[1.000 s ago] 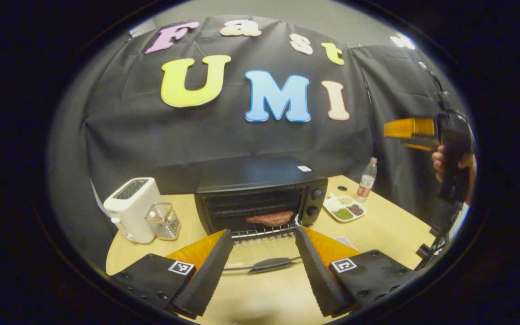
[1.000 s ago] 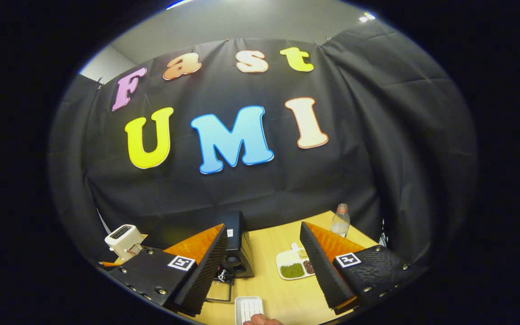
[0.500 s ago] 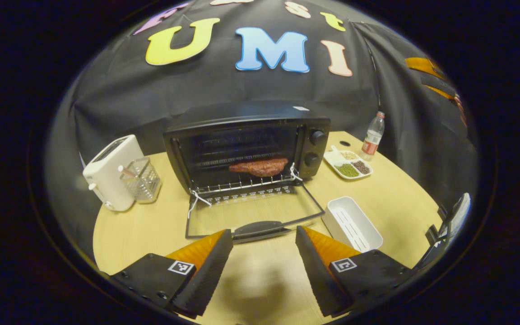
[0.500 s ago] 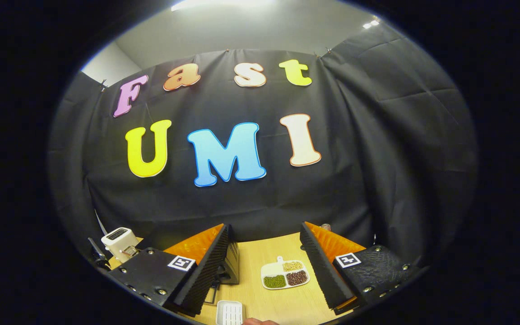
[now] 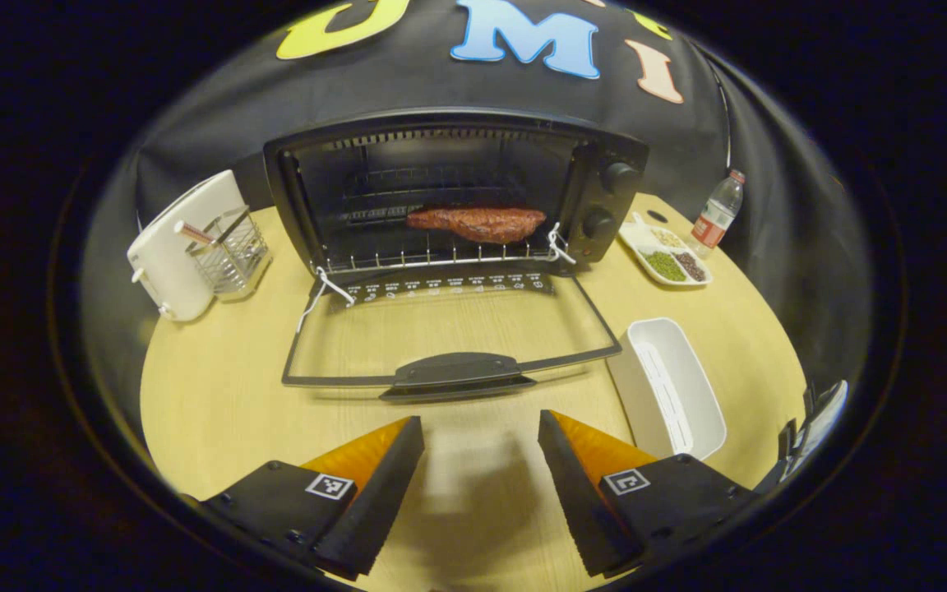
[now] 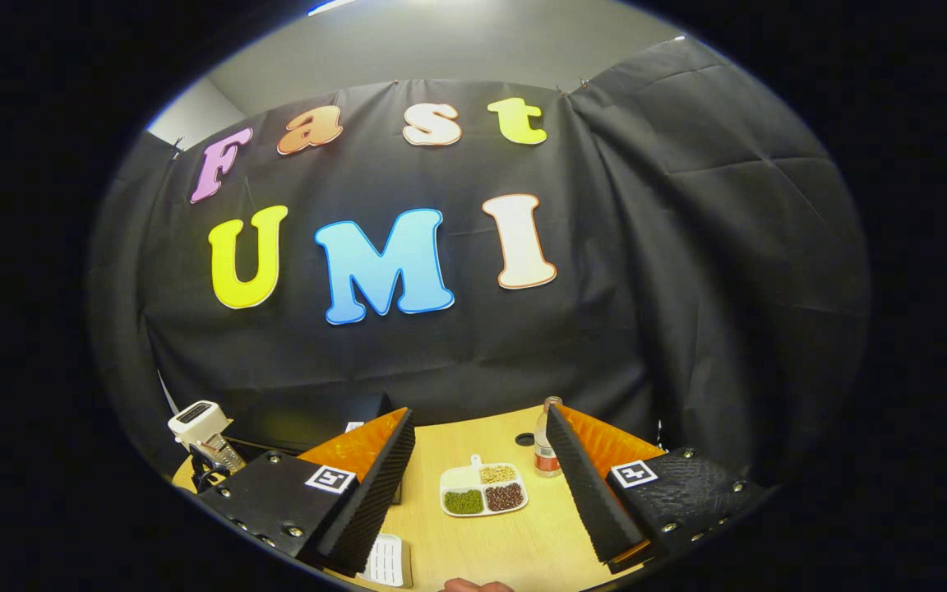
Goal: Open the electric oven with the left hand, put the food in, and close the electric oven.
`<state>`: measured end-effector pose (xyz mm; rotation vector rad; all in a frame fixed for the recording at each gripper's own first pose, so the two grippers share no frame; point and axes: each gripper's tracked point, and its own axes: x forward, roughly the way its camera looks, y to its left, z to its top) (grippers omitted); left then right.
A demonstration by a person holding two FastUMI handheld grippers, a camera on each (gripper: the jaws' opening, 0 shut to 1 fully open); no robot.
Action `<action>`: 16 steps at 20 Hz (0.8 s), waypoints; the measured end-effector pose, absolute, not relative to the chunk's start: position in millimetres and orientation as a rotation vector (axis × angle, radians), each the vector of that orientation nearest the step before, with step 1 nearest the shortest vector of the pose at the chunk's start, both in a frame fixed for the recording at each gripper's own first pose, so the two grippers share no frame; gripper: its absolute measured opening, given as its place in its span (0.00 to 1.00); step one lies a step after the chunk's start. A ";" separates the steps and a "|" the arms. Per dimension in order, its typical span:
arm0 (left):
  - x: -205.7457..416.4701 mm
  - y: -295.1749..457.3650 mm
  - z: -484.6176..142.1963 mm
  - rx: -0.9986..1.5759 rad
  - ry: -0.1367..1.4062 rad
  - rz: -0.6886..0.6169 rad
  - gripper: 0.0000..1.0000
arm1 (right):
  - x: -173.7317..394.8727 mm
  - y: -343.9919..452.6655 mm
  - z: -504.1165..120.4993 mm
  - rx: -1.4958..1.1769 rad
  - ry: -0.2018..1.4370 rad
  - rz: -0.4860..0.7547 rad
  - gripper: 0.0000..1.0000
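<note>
Reddish food (image 5: pixel 476 223) lies on the rack; oven door (image 5: pixel 449 337) lies flat; left tool (image 5: pixel 480 473), fingers spread and empty, could probably slip off the handle (image 5: pixel 457 374); right tool (image 6: pixel 480 485) gapes idle.

The left gripper (image 5: pixel 480 432) is held low and tilted downward, its fingers spread wide apart with nothing between them. The right gripper (image 6: pixel 480 423) is held level, fingers likewise parted and empty.
</note>
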<state>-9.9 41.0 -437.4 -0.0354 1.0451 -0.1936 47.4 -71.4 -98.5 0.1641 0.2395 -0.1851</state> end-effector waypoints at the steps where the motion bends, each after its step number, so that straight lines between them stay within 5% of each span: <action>1: -9.3 43.1 -442.4 -0.040 1.066 -0.180 0.95 | 47.1 -74.5 -100.0 0.168 0.239 -0.190 0.97; 16: 11.6 47.1 -480.3 -0.058 1.173 -0.144 0.98 | 38.4 -87.4 -116.8 0.200 0.282 -0.233 0.97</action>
